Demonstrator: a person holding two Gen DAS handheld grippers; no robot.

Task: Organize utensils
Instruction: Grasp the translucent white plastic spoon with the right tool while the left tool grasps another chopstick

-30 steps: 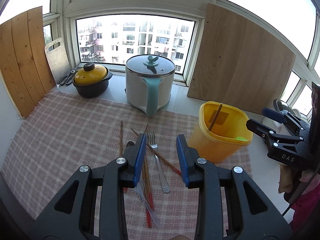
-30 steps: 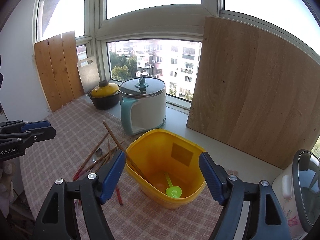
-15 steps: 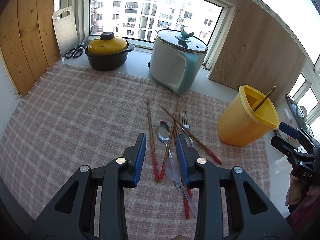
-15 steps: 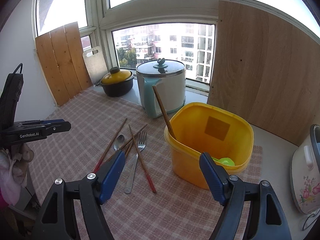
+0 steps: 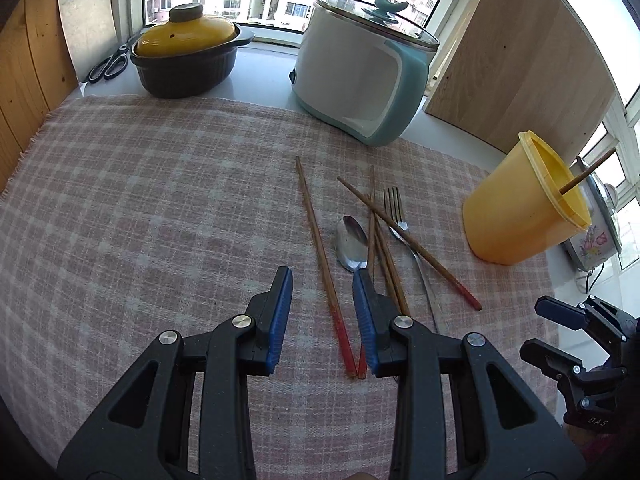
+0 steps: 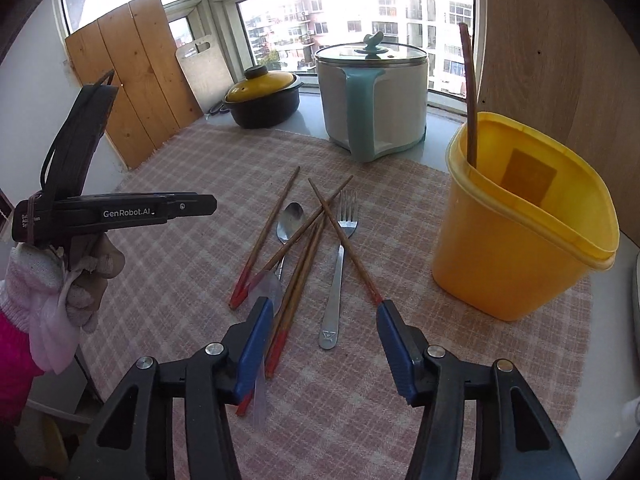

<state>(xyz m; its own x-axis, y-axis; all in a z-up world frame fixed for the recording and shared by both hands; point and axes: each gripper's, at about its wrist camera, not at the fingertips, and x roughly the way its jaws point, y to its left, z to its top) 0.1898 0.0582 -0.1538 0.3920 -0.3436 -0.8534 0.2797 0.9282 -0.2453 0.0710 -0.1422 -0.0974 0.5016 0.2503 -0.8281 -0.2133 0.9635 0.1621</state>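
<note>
Since the earlier frames both your grippers have dropped toward the checked cloth [image 5: 160, 200], and the utensil pile now sits right at your fingertips instead of well ahead. Your right gripper [image 6: 325, 328] has just been narrowing its jaws; they stand apart, with the fork [image 6: 338, 276] handle and two red-tipped chopsticks [image 6: 294, 300] lying in the gap, apparently untouched. Your left gripper [image 5: 322, 312] holds its fingers partly apart and clamps nothing; one chopstick [image 5: 320, 248] runs between them, its red end near the right finger. The spoon [image 5: 352, 242] lies bowl-up just beyond that finger; whether the finger touches its handle is unclear. The yellow bin [image 6: 516, 220] stands beyond your right finger, one chopstick [image 6: 469, 96] leaning upright inside it
</note>
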